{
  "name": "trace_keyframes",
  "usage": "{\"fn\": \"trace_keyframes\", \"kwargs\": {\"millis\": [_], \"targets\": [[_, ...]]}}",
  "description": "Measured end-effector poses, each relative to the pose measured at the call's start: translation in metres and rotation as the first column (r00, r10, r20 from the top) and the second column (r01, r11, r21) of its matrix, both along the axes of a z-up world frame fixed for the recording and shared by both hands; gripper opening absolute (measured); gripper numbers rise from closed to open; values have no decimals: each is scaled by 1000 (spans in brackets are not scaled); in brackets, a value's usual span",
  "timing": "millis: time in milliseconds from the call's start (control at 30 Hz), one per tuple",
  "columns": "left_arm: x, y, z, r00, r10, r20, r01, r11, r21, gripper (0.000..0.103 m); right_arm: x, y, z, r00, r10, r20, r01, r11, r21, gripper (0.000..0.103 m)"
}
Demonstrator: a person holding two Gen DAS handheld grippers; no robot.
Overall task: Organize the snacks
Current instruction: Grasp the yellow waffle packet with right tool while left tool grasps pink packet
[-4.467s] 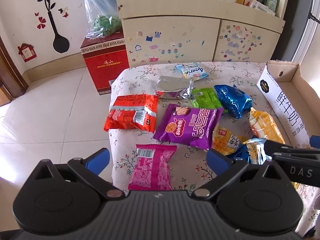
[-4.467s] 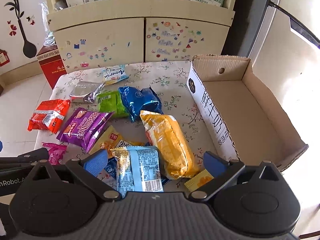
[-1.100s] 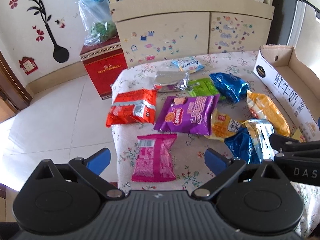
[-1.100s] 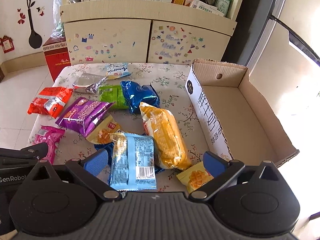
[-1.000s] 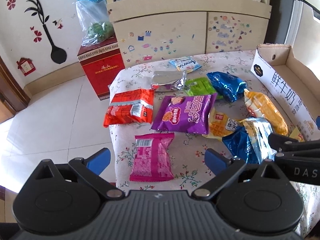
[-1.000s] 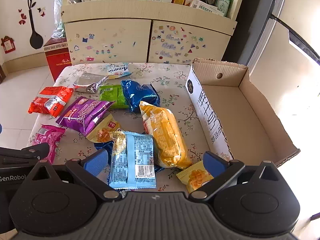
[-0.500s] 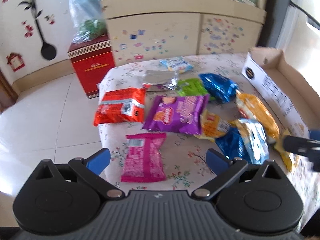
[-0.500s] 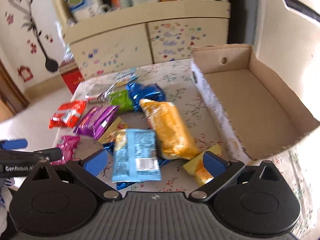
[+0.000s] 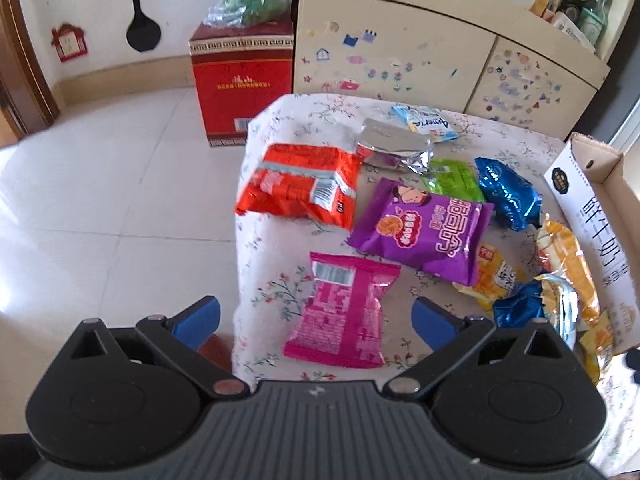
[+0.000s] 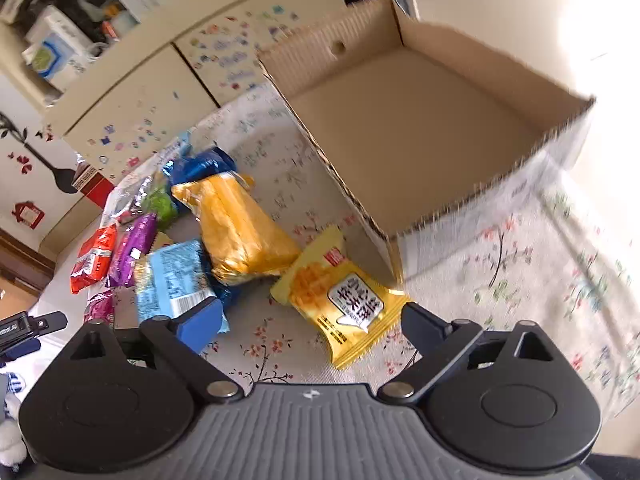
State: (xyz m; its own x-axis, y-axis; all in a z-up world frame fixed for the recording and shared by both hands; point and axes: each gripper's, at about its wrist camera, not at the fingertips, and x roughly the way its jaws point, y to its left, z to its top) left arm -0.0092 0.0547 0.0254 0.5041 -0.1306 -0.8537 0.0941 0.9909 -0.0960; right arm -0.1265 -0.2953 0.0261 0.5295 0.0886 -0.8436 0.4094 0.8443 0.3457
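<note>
Snack packets lie scattered on a flowered tablecloth (image 9: 276,284). My left gripper (image 9: 316,320) stands open above a pink packet (image 9: 344,312), which lies between its blue fingertips without contact. Beyond it are a purple packet (image 9: 424,228), an orange-red packet (image 9: 300,188), a silver one (image 9: 396,148) and a blue one (image 9: 508,196). In the right wrist view my right gripper (image 10: 308,324) straddles a small yellow packet (image 10: 344,296); its jaws are closing and the pads do not press on it. An empty cardboard box (image 10: 420,128) sits just behind.
A long yellow packet (image 10: 236,224) and a light blue packet (image 10: 176,280) lie left of the small yellow one. A sticker-covered cabinet (image 9: 400,56) stands behind the table, a red carton (image 9: 240,80) on the tiled floor to its left. The table's left edge drops to the floor.
Both grippers have rolled and dropped closer to the table. The right one swung right, bringing the small yellow packet between its fingers. The left one shifted over the pink packet.
</note>
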Motion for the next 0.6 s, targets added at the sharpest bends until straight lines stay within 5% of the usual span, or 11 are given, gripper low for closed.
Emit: {"fn": "trace_keyframes", "kwargs": {"millis": [600], "targets": [[0,-6,-7,1000,-11,-14,11,1000,-28,101,-2,-10,-34,991,-128,40,126,991,49,96]]}}
